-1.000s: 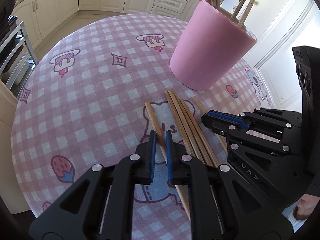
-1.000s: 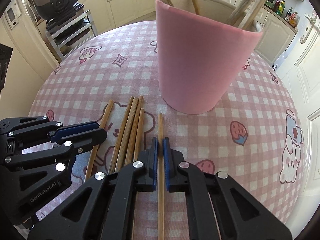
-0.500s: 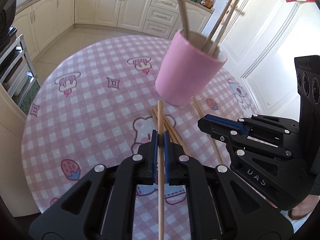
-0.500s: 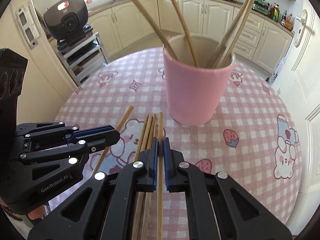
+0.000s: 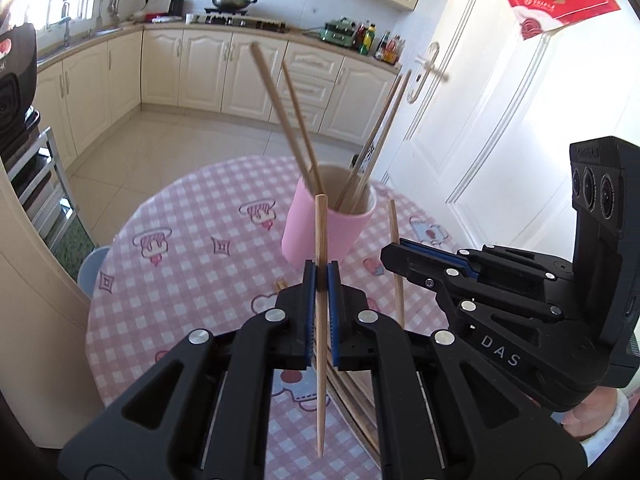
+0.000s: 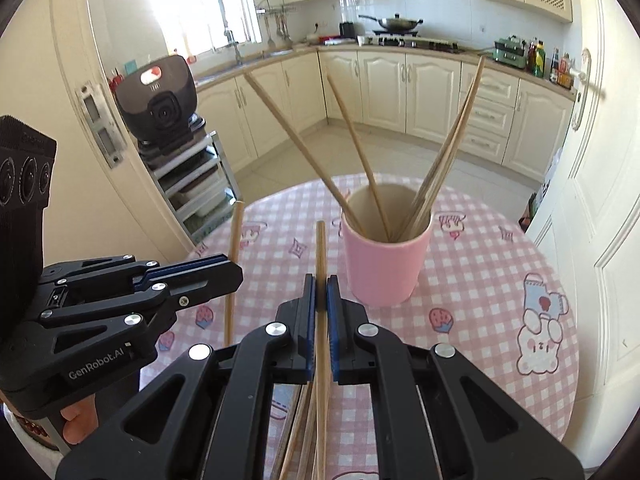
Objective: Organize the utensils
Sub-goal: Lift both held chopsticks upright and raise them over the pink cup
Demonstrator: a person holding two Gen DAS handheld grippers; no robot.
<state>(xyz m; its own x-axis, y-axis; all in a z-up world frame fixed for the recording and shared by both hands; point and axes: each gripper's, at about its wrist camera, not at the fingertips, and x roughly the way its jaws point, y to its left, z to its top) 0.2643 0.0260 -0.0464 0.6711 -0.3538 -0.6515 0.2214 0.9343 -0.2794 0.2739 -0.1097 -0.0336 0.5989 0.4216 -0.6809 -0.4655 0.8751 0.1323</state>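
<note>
A pink cup (image 6: pixel 386 264) is seen standing on the checked tablecloth (image 6: pixel 480 280), with four or so wooden chopsticks (image 6: pixel 444 148) leaning in it. One chopstick (image 5: pixel 321 320) is clamped in the left gripper (image 5: pixel 321 276), and another chopstick (image 6: pixel 321 300) is clamped in the right gripper (image 6: pixel 321 290). Loose chopsticks (image 5: pixel 352 396) are left lying on the cloth below. Compared with a second ago, both grippers have been raised well above the table with their chopsticks lifted clear, and the cup's inside is now visible.
</note>
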